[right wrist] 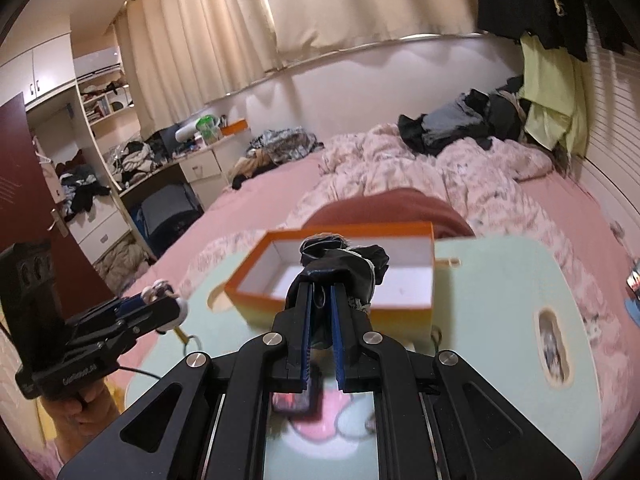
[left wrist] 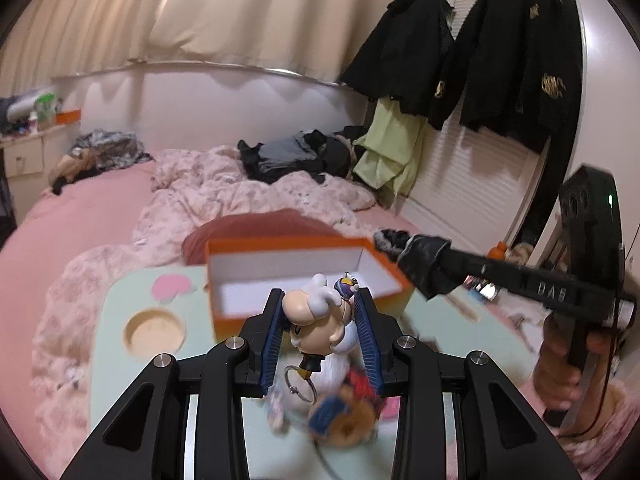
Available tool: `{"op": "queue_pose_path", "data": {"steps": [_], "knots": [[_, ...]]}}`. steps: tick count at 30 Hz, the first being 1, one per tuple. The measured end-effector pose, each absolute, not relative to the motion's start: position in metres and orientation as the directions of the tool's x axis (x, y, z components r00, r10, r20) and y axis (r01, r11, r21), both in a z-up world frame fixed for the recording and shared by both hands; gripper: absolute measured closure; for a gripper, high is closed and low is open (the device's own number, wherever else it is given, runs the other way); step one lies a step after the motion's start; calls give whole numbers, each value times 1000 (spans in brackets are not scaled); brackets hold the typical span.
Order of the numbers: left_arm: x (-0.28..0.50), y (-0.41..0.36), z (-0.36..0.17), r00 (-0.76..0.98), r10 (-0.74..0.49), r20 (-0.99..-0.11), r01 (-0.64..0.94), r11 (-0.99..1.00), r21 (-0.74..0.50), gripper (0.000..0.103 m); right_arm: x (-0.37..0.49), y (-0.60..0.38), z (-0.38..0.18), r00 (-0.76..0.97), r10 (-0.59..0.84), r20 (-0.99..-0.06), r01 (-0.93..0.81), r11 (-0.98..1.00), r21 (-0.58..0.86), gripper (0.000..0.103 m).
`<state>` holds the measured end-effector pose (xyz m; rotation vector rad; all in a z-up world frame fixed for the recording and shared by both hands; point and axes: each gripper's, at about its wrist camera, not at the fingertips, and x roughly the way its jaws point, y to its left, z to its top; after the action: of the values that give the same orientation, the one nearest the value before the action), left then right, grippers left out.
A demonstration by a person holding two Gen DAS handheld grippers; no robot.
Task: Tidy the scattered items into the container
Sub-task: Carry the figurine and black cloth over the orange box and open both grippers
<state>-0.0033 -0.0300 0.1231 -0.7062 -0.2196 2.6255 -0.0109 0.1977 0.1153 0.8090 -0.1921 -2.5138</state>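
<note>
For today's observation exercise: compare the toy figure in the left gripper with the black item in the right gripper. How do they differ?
The toy figure is rigid, pale and cartoon-like, with a metal key ring hanging below; the black item is dark, soft and crumpled. The left gripper stands fairly wide around the figure; the right gripper is pinched nearly closed. Both are held near the orange box, which looks empty.

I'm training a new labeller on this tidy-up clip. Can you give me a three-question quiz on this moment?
1. True or false: the orange box already holds several items.
2. What does the left tool grip?
A. a figurine keychain
B. a spoon
C. a sock
3. Fill in: the right tool is shut on a ____ cloth item.

Key: 1 false, it looks empty; 2 A; 3 black.
</note>
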Motion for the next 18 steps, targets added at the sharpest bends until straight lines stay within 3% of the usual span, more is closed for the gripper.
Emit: {"op": "queue_pose_path", "data": {"steps": [9,14,17,18], "knots": [[-95,-25,115,-720,473,-507,-314,-874,-371,70,-70,183,104,-688,-474,-550,381,-880,282,93],[-120,-18,93,-739,382,-554,-237,-918,-317,69,-87,180,81,-671,-438,-598,328,-899,291,93],[-117,-21,85,-747,400,-531,-219,-902,-371,43,-85,179,79,-702,-382,-601,284,-924,255,84],[-114,-22,84,-748,416,-517,-227,-892,-390,40,-83,180,79,-711,-369,-599,273,-929,249,70]]}}
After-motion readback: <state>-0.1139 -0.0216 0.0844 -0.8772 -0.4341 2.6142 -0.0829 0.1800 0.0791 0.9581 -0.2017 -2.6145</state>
